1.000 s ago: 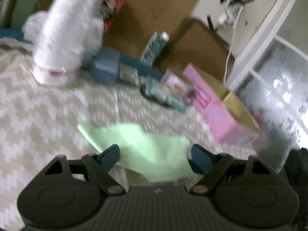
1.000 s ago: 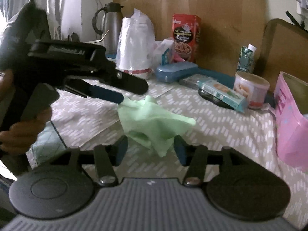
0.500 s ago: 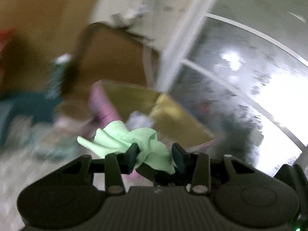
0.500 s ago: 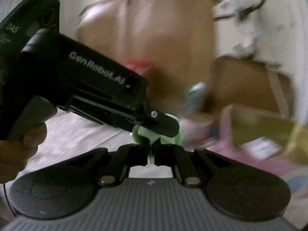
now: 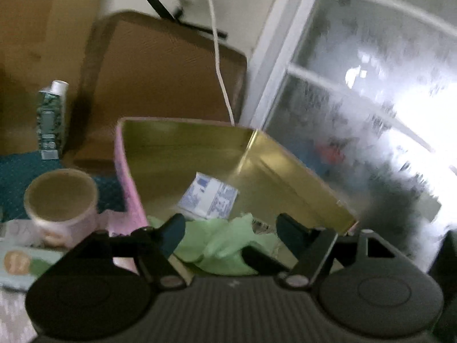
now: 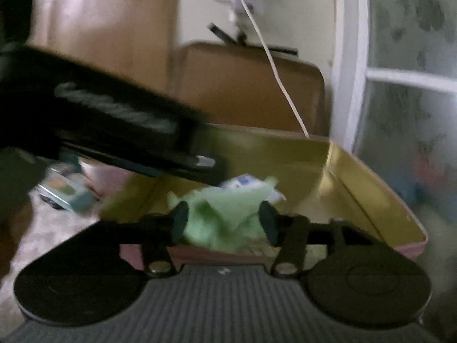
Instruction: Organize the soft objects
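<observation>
Both grippers have just been opening: the left gripper (image 5: 228,228) and right gripper (image 6: 222,220) now stand with jaws spread, pads clear of the green cloth (image 5: 220,243) between them. The cloth lies crumpled inside the pink box (image 5: 128,171) with the gold lining, beside a small white packet (image 5: 208,200).

Each gripper has a black body: a ribbed grey-black centre plate flanked by two round housings, silver screws at the finger pivots. The left gripper (image 5: 230,228) and right gripper (image 6: 222,218) have dark blue-padded fingers (image 5: 171,233).
</observation>
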`<state>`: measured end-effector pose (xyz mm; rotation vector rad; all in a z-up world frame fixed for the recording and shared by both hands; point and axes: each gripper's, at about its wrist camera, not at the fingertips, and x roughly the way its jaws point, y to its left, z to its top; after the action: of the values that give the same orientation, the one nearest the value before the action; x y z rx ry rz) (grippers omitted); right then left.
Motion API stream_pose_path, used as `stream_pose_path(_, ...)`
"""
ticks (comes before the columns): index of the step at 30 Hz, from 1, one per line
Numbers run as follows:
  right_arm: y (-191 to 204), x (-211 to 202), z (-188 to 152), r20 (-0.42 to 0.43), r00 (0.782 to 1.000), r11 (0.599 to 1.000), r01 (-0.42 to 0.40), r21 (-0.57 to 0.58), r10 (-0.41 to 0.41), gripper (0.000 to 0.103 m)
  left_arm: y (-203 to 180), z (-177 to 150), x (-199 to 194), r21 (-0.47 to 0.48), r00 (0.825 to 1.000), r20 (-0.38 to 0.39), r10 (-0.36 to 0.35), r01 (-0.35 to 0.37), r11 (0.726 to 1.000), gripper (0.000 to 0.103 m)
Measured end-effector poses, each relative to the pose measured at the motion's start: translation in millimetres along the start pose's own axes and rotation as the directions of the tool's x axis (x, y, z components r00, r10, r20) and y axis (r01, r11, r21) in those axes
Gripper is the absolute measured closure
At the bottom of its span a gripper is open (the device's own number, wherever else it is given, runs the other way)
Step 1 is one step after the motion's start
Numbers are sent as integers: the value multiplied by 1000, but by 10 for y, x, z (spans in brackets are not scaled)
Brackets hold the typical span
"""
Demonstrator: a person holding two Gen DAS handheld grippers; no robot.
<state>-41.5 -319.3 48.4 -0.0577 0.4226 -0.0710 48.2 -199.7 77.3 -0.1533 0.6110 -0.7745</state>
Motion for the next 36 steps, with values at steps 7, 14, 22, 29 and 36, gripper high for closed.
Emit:
stream_pose_path(7,-7,-447,-88,172,984,992,30,125,-52,40,553,-390,-923,-47,990,110,89,-85,995,23)
stream_pose_path(14,577,-549,27,192,953,970,-242,9,236,44,1334,-965,-1555,-106,908,48,415,-409,906,23)
stream_pose_path(22,1744,-63,166,-32,894,893,-448,-51,447,47,1820,-1270,-2230,-236,803,132,581,-544,805,23)
stream_pose_path(29,2589,330,237,-97,901,879,-433,-197,422,46,1937,-1394,-2551,-360,811,274,516,-411,837,19)
stream_pose_path(36,2847,531,228,-129,914,891,-404,-207,385,36,1960,-1446,-2642,-393,790,369,489,-344,853,10)
